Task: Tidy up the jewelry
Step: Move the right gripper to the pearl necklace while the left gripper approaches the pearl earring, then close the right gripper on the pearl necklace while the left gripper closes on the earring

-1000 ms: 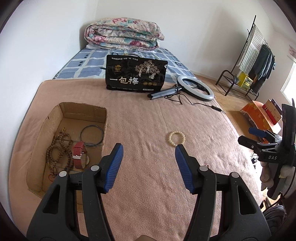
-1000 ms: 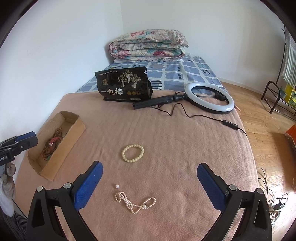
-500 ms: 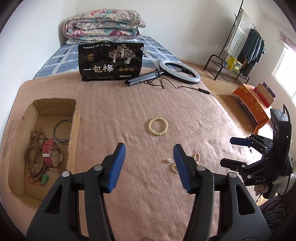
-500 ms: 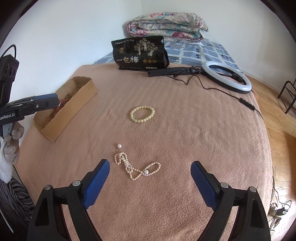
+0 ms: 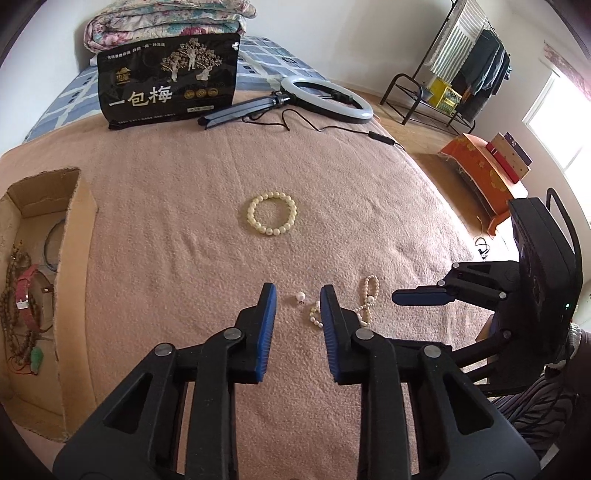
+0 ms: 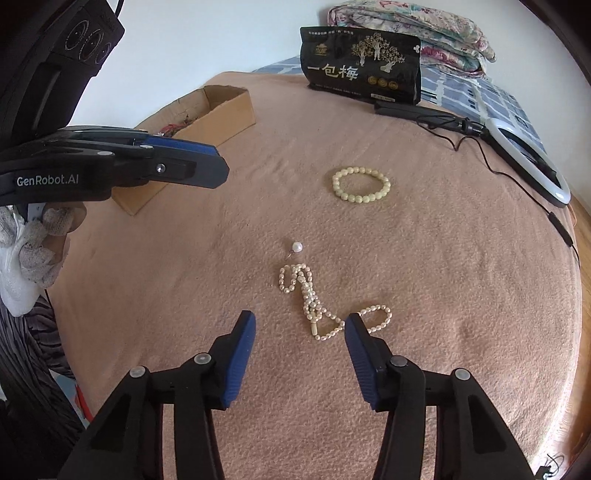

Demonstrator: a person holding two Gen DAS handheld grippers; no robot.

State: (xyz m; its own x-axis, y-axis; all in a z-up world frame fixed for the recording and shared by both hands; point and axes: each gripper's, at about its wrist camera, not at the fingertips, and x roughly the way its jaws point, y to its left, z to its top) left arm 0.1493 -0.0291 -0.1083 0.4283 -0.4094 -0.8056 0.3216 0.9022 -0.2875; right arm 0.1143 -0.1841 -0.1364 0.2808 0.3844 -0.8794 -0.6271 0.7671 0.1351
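A cream bead bracelet (image 5: pixel 272 218) (image 6: pixel 361 184) lies on the pink blanket. Nearer lie a single pearl earring (image 5: pixel 300 296) (image 6: pixel 297 246) and a tangled pearl necklace (image 5: pixel 364 302) (image 6: pixel 314 302). My left gripper (image 5: pixel 298 295) is open and empty, its jaws either side of the pearl earring, just above the blanket. My right gripper (image 6: pixel 300 325) is open and empty, low over the necklace's near end. A cardboard box (image 5: pixel 79 206) (image 6: pixel 218 110) at the left holds wooden beads, a red watch and a dark bangle.
A black snack bag (image 5: pixel 168 83) stands at the back beside a ring light (image 5: pixel 327 98) with its tripod and cable. A folded quilt (image 5: pixel 166 18) lies behind. An orange box (image 5: pixel 480 170) and a clothes rack (image 5: pixel 454 66) stand on the floor at the right.
Both grippers have moved forward and down toward the pearl pieces. The right gripper's jaws have narrowed. The left gripper's jaws now frame the earring.
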